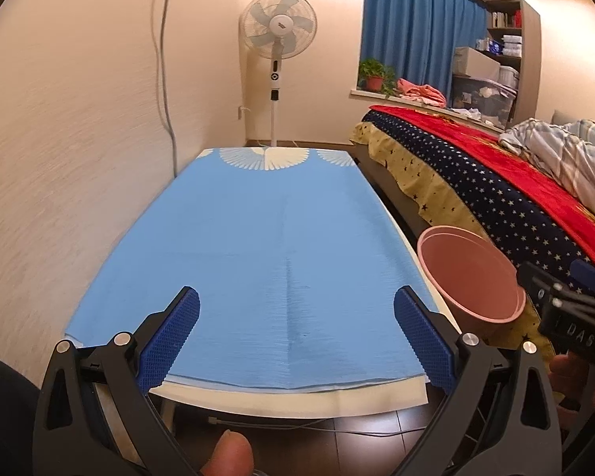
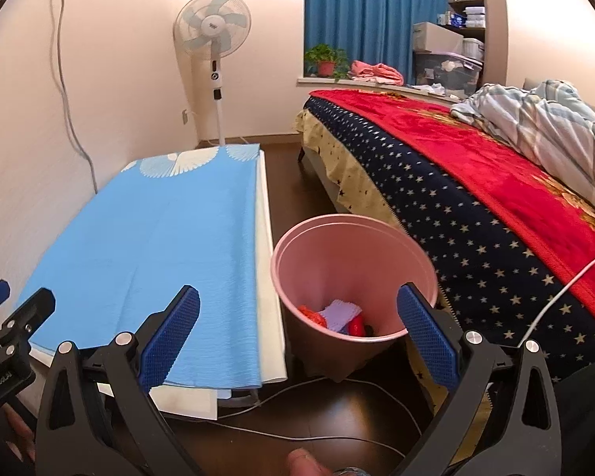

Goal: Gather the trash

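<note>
A pink bin (image 2: pixel 353 273) stands on the dark floor between the low table and the bed. Inside it lie red and lilac scraps of trash (image 2: pixel 339 319). The bin also shows at the right of the left wrist view (image 1: pixel 472 273). My right gripper (image 2: pixel 297 325) is open and empty, above the table's right edge and the bin's near rim. My left gripper (image 1: pixel 295 325) is open and empty, over the near end of the table's blue cloth (image 1: pixel 258 246). The right gripper's body shows at the far right of the left wrist view (image 1: pixel 567 309).
The low table (image 2: pixel 265 269) carries a blue cloth with nothing on it. A bed with a red and starred cover (image 2: pixel 476 198) lies on the right. A white fan (image 1: pixel 275 59) stands at the far wall. White cables (image 2: pixel 337 392) run over the floor.
</note>
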A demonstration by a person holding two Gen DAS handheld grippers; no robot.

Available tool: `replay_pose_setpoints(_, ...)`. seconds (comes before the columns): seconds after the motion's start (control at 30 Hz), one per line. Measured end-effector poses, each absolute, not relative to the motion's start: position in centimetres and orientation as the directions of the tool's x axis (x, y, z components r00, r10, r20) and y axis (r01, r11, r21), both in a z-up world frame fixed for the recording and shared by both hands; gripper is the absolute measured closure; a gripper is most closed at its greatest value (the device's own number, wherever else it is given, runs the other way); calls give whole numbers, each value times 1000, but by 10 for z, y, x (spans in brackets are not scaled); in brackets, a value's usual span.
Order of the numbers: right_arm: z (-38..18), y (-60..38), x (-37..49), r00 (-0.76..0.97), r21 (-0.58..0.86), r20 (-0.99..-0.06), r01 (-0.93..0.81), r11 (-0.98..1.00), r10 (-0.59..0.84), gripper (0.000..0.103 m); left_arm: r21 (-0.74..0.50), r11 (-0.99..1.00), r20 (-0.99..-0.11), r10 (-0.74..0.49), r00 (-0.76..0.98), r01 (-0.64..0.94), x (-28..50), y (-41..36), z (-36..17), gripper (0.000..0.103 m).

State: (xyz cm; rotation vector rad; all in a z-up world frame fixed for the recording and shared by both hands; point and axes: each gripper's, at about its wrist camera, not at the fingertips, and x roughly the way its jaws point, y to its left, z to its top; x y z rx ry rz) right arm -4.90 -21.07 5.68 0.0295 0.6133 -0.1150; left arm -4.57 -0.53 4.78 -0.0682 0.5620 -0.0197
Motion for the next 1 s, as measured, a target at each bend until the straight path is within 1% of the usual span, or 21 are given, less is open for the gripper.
replay_pose_setpoints(0.2,52,-204,-44,808,-16,-580,111,994,-100,5,-89,996,-540,-31,841,-21,-43,2,40,8)
replay_pose_setpoints(0.4,50,-201,-41,803,-17,-587,110,994,-99,5,-122,992,-553,-55,831,-16,-41,6,35,8)
replay_pose_setpoints(1.0,46,-205,-42,799,-15,-593,111,994,-99,5,-105,994,-556,-37,831,-26,-39,-2,30,8)
